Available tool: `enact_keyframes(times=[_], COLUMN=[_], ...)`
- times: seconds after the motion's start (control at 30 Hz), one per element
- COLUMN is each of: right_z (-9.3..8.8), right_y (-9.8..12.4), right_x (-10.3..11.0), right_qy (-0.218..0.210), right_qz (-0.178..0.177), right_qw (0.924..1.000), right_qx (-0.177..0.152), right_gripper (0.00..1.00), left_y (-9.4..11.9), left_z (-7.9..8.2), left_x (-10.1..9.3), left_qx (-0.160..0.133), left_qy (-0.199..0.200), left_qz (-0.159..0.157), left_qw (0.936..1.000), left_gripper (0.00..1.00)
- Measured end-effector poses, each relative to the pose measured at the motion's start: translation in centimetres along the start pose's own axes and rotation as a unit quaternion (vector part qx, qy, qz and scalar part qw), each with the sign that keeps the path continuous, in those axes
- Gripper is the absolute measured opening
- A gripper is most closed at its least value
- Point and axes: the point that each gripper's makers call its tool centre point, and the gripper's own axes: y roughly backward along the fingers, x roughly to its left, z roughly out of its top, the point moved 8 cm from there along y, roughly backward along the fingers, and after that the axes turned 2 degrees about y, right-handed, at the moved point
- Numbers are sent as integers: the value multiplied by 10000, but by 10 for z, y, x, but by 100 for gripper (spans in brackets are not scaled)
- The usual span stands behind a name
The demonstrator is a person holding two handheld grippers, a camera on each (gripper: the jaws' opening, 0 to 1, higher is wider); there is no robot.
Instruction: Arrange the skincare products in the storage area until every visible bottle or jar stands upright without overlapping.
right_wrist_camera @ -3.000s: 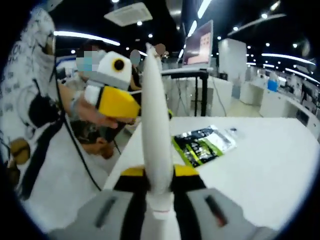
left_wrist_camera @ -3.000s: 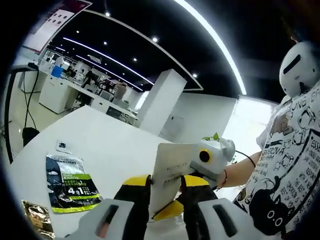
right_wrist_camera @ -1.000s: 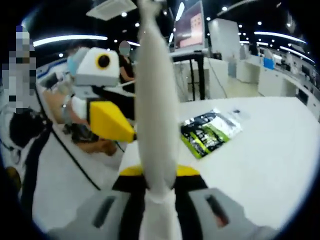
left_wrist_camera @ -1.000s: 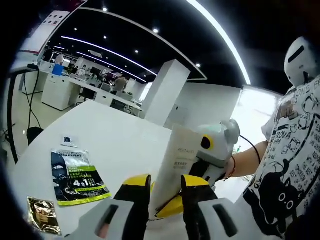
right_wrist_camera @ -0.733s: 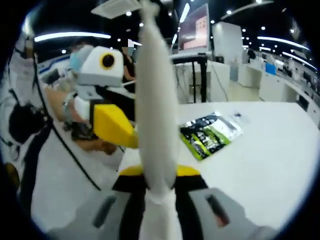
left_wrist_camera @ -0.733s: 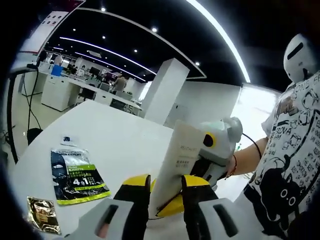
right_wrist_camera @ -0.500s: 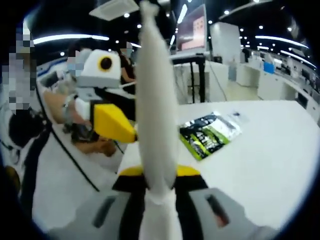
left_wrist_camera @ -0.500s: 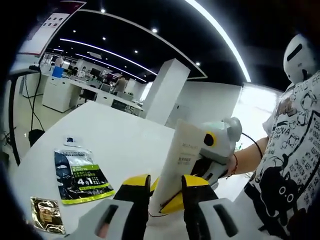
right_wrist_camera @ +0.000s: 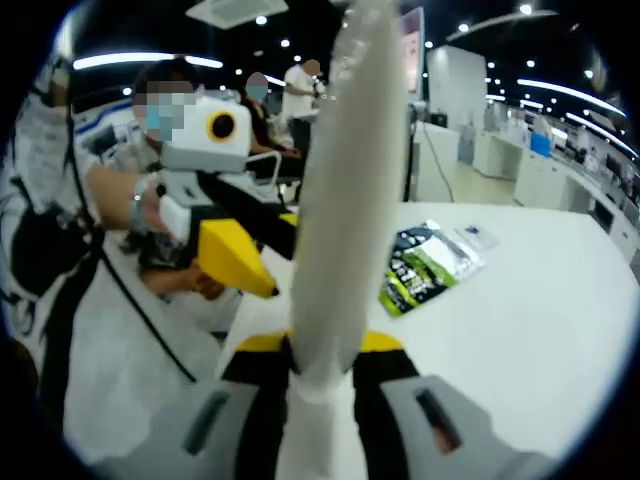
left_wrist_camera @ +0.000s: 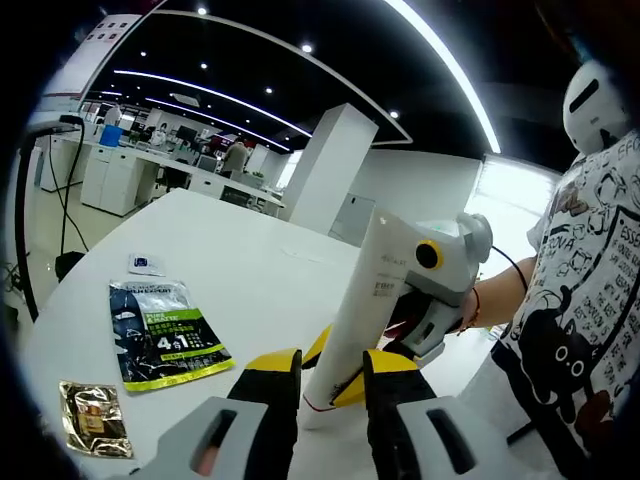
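A tall white tube [right_wrist_camera: 345, 200] runs up the middle of the right gripper view, its capped end pinched between the yellow-tipped jaws of the right gripper [right_wrist_camera: 322, 352] at the bottom centre and its crimped end reaching the top of the frame. The jaws are clamped on it. The tube's long axis lies along the jaws and leans slightly toward the upper right.

In the left gripper view the same tube [left_wrist_camera: 365, 300] rises from the bottom centre toward the upper right, with the right gripper [left_wrist_camera: 350, 372] holding it from behind. The left gripper [left_wrist_camera: 330, 368] has its jaws apart, one on each side of the tube's lower end; whether they touch it I cannot tell. Its yellow jaw [right_wrist_camera: 235, 258] shows left of centre in the right gripper view, just beside the tube.

So the tube is held clear above the white table [left_wrist_camera: 260, 290], and the right gripper carries it, the left being nearest its lower end (a handover looks possible). To stand it upright, the capped end would have to go down onto the table.

On the table, at lower left of the left gripper view, lie a black-and-green sachet [left_wrist_camera: 165, 335] and a small gold packet [left_wrist_camera: 93, 428], both flat and well apart from the tube.
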Motion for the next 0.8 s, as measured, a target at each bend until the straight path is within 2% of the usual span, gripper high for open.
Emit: enact_keyframes(times=[0.2,0.3,0.4,0.43,0.47,0.53,0.67,0.8], right_z=[-2,-3,-3,-4,-9,-11,-15,-24], right_y=[-1,0,-1,-1,0,0,14,31], right_x=[7,5,5,5,5,6,6,2], right_qy=[358,197,229,257,309,318,90,0], right_qz=[-64,-52,-37,-66,-98,-113,-195,-505], right_qw=[9993,9998,9997,9996,9989,9988,9995,9983], right_qx=[11,-30,-57,32,340,359,250,305], right_gripper=[21,21,21,21,23,28,32,32], left_y=[0,0,-2,-2,-3,-5,-10,-16], left_z=[-7,-10,-12,-13,-13,-15,-21,-32], left_x=[0,0,1,1,1,1,2,5], left_qx=[239,327,394,423,450,473,531,670], left_qy=[-99,-147,-171,-193,-202,-238,-235,-422], left_qz=[-30,-46,-58,-55,-63,-26,25,133], left_qw=[9997,9993,9991,9989,9988,9986,9983,9968], left_gripper=[25,25,25,25,25,24,22,22])
